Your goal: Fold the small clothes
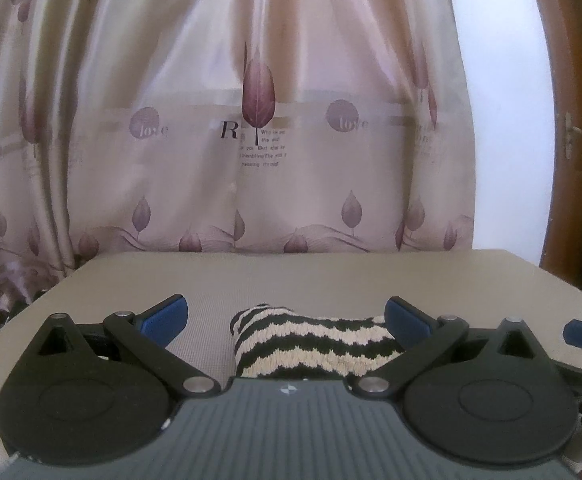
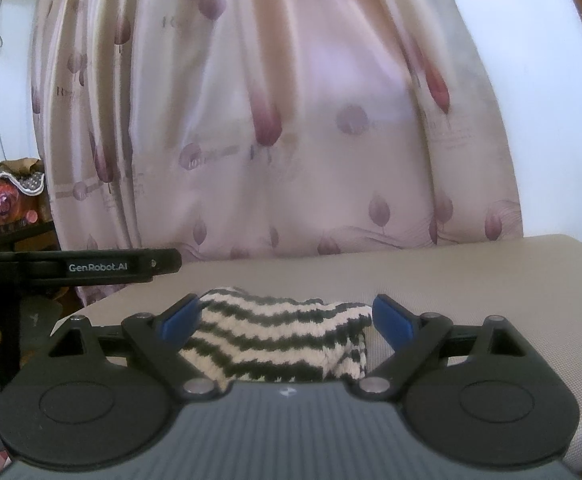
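A leaf-print curtain [image 1: 251, 140] hangs behind a beige counter [image 1: 331, 276] where a black-and-white zigzag knit [image 1: 307, 344] lies bunched near the front edge. The left gripper [image 1: 287, 318] hovers with jaws spread wide, the knit lying between them. The right gripper [image 2: 287, 318], jaws likewise apart, frames the same knit [image 2: 275, 340], with the left tool's black body at its left.
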A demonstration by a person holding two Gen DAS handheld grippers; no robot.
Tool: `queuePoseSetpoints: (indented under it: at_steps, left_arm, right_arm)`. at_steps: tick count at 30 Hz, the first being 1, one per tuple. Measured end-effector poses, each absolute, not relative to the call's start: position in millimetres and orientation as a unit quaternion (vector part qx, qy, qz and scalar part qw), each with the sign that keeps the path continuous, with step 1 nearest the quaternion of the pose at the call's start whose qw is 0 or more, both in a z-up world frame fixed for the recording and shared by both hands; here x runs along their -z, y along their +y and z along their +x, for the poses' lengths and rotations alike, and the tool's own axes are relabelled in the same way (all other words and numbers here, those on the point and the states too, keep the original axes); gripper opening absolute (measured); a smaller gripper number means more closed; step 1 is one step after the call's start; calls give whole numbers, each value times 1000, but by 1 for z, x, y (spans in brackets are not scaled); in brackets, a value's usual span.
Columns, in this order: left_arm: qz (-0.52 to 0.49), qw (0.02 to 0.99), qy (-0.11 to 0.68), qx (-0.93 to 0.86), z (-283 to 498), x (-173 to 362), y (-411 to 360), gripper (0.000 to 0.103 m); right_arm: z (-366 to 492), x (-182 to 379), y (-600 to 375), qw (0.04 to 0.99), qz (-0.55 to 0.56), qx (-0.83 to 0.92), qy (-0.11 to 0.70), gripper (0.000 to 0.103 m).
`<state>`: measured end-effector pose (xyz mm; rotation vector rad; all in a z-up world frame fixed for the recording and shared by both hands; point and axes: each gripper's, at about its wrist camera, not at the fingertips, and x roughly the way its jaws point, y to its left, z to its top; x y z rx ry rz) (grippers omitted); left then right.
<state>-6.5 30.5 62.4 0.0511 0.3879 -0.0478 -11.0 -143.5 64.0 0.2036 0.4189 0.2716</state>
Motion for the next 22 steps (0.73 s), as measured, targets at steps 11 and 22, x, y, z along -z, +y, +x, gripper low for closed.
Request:
queuePoseSetpoints:
  at_steps: [11,22]
  left_arm:
    - [26,975,218,15,0,-52,31,103]
    - [19,970,240,-4,6,-44,37,103]
  right_arm:
    - [-9,-61,-140,963,98,-133,215,93]
    - [-7,-59,-138,963,93,-129,217,93]
